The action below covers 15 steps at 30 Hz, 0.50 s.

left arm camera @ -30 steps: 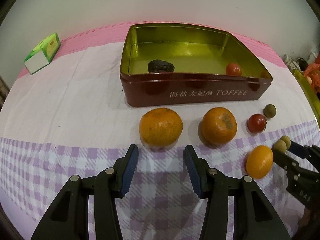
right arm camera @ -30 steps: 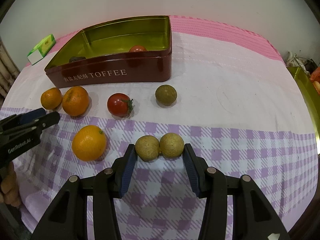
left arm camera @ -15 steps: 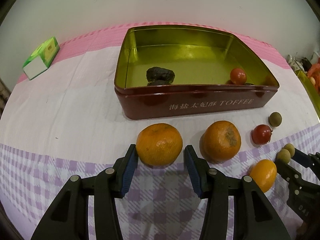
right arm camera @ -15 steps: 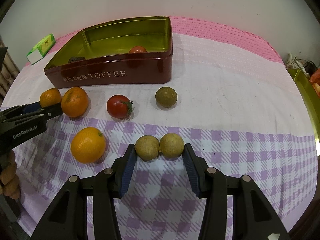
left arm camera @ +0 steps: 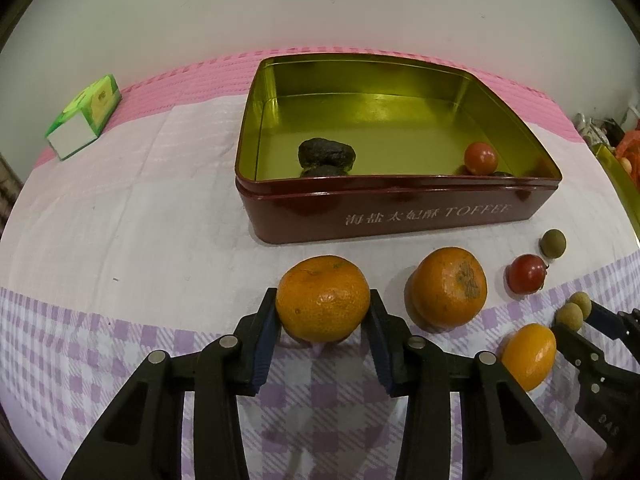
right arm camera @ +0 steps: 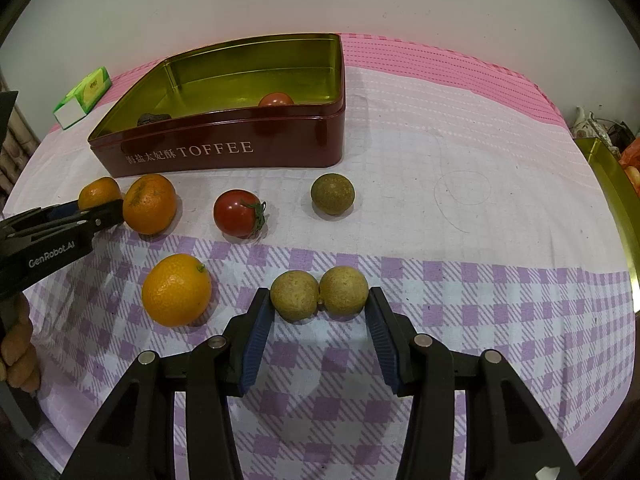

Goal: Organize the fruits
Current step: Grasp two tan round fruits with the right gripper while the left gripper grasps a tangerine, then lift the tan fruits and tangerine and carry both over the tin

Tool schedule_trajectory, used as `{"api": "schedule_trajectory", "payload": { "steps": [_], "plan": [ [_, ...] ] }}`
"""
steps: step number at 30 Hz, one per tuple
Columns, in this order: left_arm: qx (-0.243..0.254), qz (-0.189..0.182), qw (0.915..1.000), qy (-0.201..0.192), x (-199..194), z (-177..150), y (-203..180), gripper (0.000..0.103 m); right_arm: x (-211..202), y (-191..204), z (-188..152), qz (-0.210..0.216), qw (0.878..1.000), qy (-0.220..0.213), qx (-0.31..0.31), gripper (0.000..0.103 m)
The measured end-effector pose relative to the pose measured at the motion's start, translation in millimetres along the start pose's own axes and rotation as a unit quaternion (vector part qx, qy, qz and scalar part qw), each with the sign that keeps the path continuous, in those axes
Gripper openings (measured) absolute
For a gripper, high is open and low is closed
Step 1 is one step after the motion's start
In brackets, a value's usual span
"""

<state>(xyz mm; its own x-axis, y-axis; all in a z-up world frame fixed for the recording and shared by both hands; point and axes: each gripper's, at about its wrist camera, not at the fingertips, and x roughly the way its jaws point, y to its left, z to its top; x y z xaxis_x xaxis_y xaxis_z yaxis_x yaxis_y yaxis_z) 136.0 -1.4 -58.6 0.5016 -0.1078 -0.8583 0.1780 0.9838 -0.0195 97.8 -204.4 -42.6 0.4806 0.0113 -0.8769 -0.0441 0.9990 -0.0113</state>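
A dark red toffee tin (left arm camera: 400, 212) (right arm camera: 224, 152) stands open with a dark lump (left arm camera: 326, 154) and a cherry tomato (left arm camera: 480, 157) inside. My left gripper (left arm camera: 322, 320) is open, its jaws on either side of a mandarin (left arm camera: 323, 298) on the cloth. A second mandarin (left arm camera: 450, 287), a tomato (left arm camera: 525, 274) and a small orange (left arm camera: 528, 356) lie to its right. My right gripper (right arm camera: 318, 314) is open around two joined tan longans (right arm camera: 319, 294). A green-brown longan (right arm camera: 332, 193) lies beyond them.
A green and white carton (left arm camera: 84, 116) sits at the table's far left. A gold tray edge (right arm camera: 612, 184) runs along the right side. The checked cloth (right arm camera: 480, 300) covers the table in front.
My left gripper has moved forward until its open jaws flank the mandarin. The right gripper has stayed in place around the two longans.
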Motion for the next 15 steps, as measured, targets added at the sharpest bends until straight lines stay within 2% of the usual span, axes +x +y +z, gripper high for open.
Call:
{"api": "schedule_trajectory", "payload": {
  "steps": [15],
  "plan": [
    [-0.002,0.0,1.0,0.003,-12,-17,4,0.042,0,1,-1,0.0,1.0,-0.001,0.0,0.045]
  ]
}}
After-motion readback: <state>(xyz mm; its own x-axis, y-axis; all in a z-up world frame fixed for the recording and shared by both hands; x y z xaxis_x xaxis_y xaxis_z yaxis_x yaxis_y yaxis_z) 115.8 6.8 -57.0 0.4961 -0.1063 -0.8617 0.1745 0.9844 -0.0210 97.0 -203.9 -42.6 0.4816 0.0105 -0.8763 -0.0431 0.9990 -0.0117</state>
